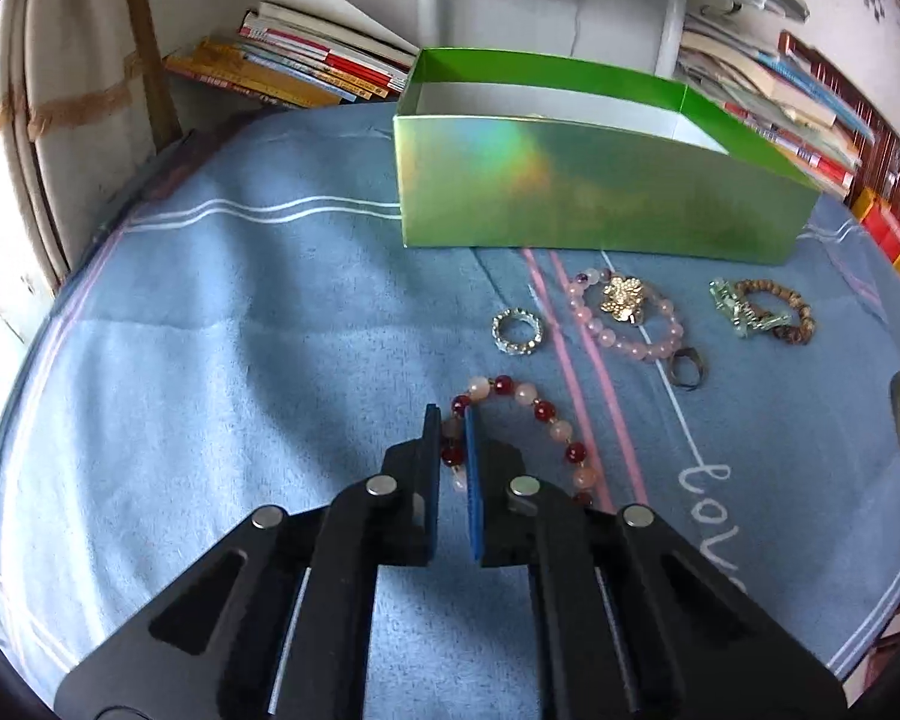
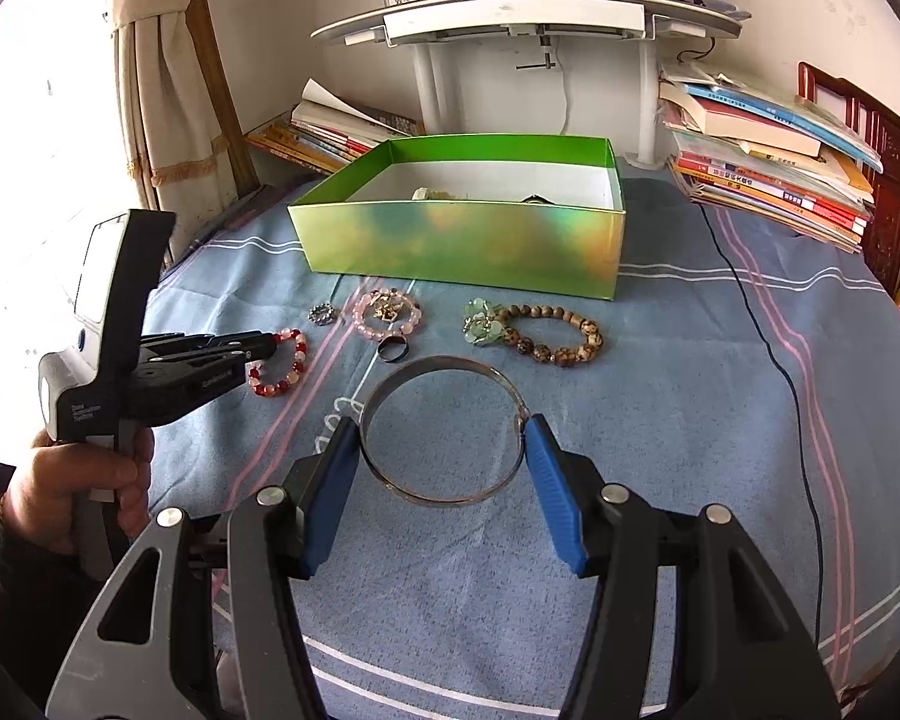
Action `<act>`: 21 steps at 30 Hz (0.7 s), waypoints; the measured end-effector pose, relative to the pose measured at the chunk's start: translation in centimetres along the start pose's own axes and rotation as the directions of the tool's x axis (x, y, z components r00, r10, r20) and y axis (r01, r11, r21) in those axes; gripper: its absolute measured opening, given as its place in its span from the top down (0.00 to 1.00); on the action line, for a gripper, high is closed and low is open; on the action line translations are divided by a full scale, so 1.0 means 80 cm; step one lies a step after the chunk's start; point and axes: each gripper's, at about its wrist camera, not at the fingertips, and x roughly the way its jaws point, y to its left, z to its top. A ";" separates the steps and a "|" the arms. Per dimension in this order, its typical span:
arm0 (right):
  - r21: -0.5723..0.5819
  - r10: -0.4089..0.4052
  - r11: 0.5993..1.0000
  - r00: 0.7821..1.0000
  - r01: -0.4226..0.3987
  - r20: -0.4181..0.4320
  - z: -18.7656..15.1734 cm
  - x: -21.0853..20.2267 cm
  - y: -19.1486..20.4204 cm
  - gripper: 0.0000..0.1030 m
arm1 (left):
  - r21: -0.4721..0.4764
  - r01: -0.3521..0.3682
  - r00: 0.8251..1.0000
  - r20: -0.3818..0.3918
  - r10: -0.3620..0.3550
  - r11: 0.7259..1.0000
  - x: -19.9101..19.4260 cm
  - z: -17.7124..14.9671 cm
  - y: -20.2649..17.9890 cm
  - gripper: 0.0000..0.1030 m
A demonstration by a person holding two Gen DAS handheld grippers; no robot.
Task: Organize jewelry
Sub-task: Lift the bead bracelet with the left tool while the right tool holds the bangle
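Observation:
My left gripper (image 1: 451,420) is shut on a red and pink bead bracelet (image 1: 525,399) that lies on the blue cloth; it also shows in the right wrist view (image 2: 270,351). My right gripper (image 2: 441,429) is shut on a silver bangle (image 2: 444,375) and holds it above the cloth. An open green box (image 2: 462,246) stands behind, with a few items inside. On the cloth lie a crystal ring (image 1: 517,331), a pink bracelet with a gold flower brooch (image 1: 624,300), a dark ring (image 1: 687,367), and a brown bead bracelet with a green flower clip (image 2: 561,333).
Stacks of books (image 2: 768,162) lie at the back right and back left (image 1: 306,69). A white shelf stand (image 2: 528,18) rises behind the box. A black cable (image 2: 774,360) runs over the cloth on the right. A curtain (image 2: 162,78) hangs at the left.

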 end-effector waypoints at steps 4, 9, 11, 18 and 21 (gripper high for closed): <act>0.001 -0.001 1.000 1.000 0.001 0.013 -0.001 -0.008 0.003 0.45 | -0.025 0.017 0.999 0.051 -0.016 1.000 -0.029 -0.012 0.006 0.93; -0.009 0.000 1.000 0.999 0.001 0.052 -0.001 -0.029 0.010 0.45 | -0.010 0.047 0.990 0.137 -0.045 0.999 -0.093 -0.026 0.001 0.93; -0.013 0.001 1.000 0.997 0.000 0.074 -0.002 -0.040 0.014 0.45 | 0.007 0.067 0.983 0.172 -0.067 0.998 -0.123 -0.031 -0.005 0.93; -0.018 -0.004 1.000 0.991 0.007 0.136 -0.010 -0.068 0.024 0.45 | 0.045 0.114 0.957 0.263 -0.122 0.992 -0.203 -0.045 -0.023 0.93; -0.014 -0.012 1.000 0.989 0.014 0.149 -0.013 -0.076 0.024 0.45 | 0.053 0.128 0.954 0.267 -0.138 0.990 -0.214 -0.048 -0.033 0.92</act>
